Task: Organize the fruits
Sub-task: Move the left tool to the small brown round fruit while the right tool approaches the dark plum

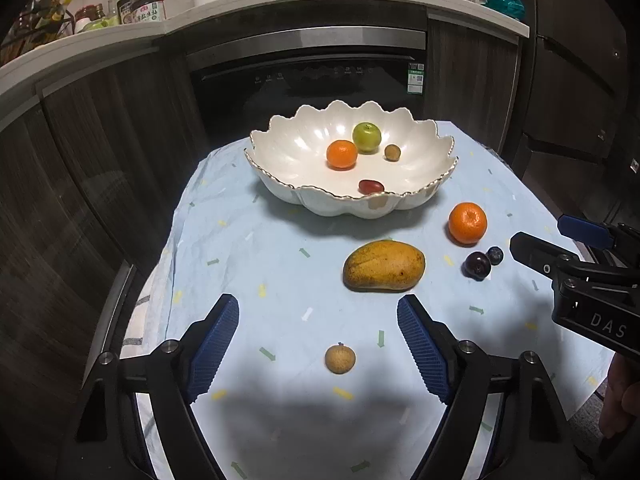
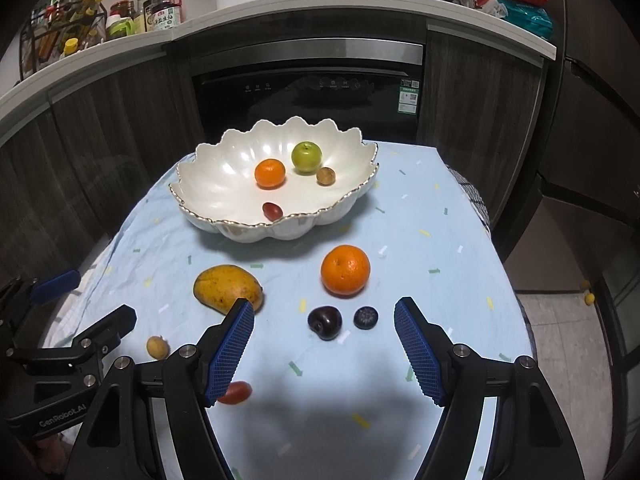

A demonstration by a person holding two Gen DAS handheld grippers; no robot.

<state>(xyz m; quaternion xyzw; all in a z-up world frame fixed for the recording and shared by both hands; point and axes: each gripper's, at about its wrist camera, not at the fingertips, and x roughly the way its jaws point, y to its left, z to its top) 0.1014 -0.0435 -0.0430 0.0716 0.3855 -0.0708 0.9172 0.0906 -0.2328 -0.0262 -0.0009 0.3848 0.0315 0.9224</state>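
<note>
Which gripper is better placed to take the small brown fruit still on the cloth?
Left, I judge. The small brown fruit lies straight ahead between the open left gripper's fingers. The right gripper frames the dark cherry and blueberry instead.

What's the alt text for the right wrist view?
The open right gripper hovers over a dark cherry and blueberry on a light blue tablecloth. An orange and mango lie beyond, before a white scalloped bowl holding four small fruits.
</note>
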